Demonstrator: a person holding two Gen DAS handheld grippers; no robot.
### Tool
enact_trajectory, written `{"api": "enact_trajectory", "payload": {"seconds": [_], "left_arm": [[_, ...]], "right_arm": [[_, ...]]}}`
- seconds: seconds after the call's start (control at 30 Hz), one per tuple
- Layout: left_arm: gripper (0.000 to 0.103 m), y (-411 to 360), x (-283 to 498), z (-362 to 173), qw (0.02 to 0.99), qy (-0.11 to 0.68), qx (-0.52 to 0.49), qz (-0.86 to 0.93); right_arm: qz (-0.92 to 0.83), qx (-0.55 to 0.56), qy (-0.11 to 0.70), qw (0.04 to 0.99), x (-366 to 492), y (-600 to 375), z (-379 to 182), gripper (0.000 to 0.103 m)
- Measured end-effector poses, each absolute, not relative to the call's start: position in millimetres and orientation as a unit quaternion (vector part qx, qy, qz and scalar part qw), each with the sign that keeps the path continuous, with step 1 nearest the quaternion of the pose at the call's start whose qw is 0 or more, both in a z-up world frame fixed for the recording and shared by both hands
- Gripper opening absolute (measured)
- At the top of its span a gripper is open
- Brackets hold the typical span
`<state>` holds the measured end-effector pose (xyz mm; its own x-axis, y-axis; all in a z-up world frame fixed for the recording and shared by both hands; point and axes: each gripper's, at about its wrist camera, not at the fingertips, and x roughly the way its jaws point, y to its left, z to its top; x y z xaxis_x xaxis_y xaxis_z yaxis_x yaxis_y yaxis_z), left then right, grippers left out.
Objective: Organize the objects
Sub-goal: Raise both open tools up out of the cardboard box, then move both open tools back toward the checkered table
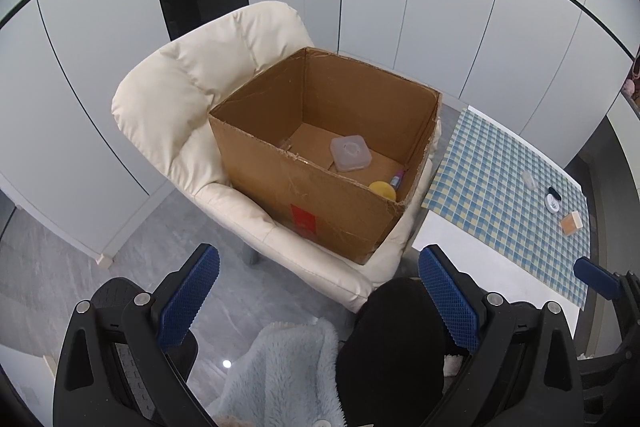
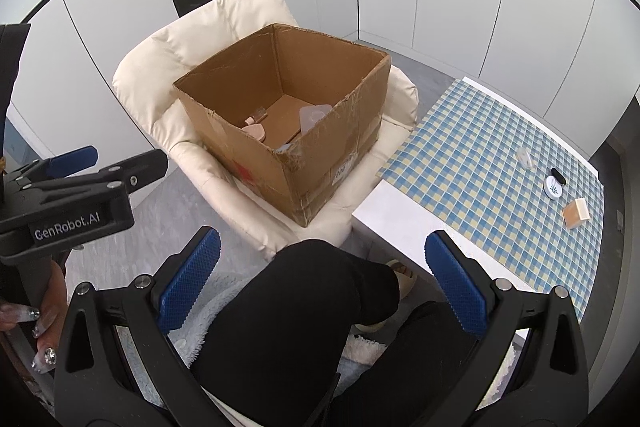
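Both the left gripper (image 1: 318, 295) and the right gripper (image 2: 322, 283) hover spread wide and empty above the person's lap, aimed toward the cardboard box (image 1: 320, 187) on the armchair (image 1: 172, 115).

box (image 1: 320, 187): open, on chair | case (image 1: 351, 153), yellow disc (image 1: 383, 189) inside | tube, possibly

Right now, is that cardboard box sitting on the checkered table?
No, the cardboard box rests on the cream armchair beside the table.
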<state>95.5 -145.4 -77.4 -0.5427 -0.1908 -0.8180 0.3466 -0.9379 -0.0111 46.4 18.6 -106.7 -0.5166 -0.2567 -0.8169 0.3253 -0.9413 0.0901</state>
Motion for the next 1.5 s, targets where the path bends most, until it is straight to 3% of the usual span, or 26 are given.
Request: {"api": "enact_trajectory", "payload": {"seconds": [0.8, 1.5], "left_arm": [[0.1, -102, 72, -89, 0.113, 0.046, 0.469, -0.875], [0.1, 23, 37, -104, -0.007, -0.027, 0.483, -0.875]], "right_arm": [[-0.877, 0.465, 0.001, 0.119, 42, 60, -117, 0.103], [-0.88, 0.469, -0.079, -0.007, 67, 181, -130, 0.103]]}}
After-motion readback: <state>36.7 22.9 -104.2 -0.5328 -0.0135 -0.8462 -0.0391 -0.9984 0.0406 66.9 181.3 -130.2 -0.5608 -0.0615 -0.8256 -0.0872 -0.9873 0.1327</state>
